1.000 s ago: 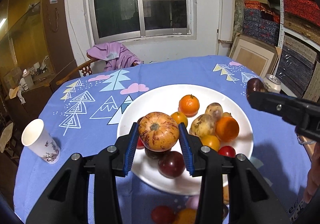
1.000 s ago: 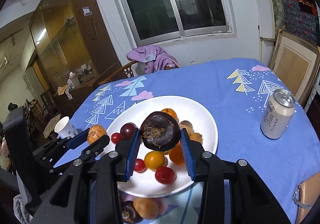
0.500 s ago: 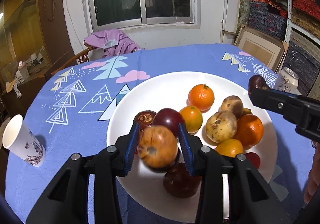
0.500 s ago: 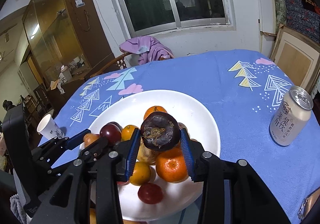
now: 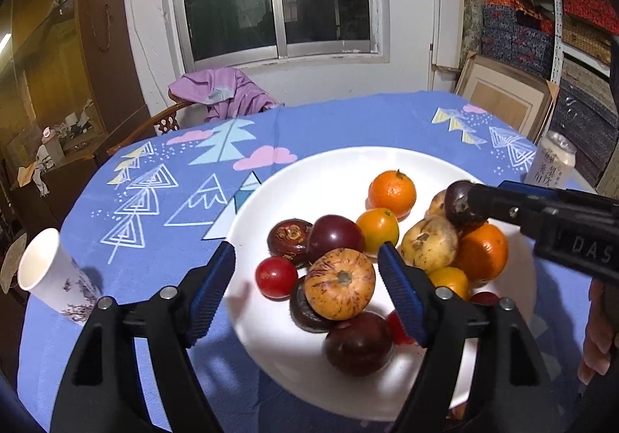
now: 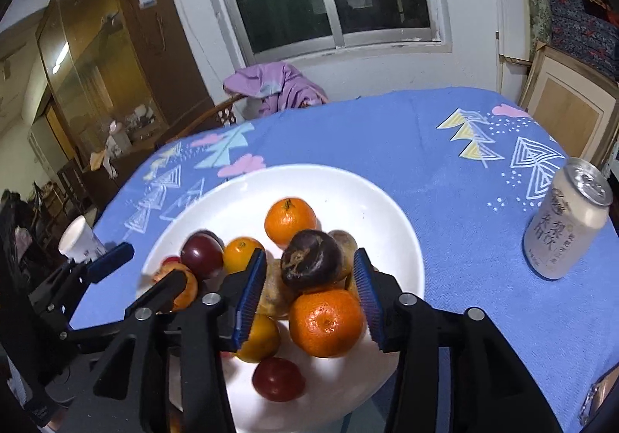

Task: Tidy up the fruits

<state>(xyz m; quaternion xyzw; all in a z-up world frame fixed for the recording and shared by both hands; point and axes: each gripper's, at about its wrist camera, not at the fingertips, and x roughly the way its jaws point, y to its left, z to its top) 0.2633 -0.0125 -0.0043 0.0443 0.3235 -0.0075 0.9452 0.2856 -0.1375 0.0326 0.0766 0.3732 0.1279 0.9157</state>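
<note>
A white plate [image 5: 309, 170] [image 6: 348, 181] on the blue tablecloth holds a pile of oranges, plums, small red fruits and brown fruits. My left gripper [image 5: 306, 259] is opening. A striped yellow-red fruit [image 5: 339, 284] rests on the pile between its blue pads, with a wide gap on the left. My right gripper [image 6: 309, 259] is also opening. A dark purple fruit [image 6: 311, 264] sits on an orange [image 6: 327, 322] between its pads, with small gaps on both sides. The right gripper [image 5: 470, 201] enters the left wrist view from the right.
A paper cup [image 5: 46, 274] stands left of the plate and a drink can [image 6: 565, 228] right of it. A chair with a purple garment [image 5: 228, 96] is behind the table. A person's hand [image 5: 597, 336] shows at the right edge. Framed boards lean at the far right.
Both grippers came down over the plate with their fruits. Both sets of jaws then spread, and the striped fruit and the dark purple fruit now lie on the pile.
</note>
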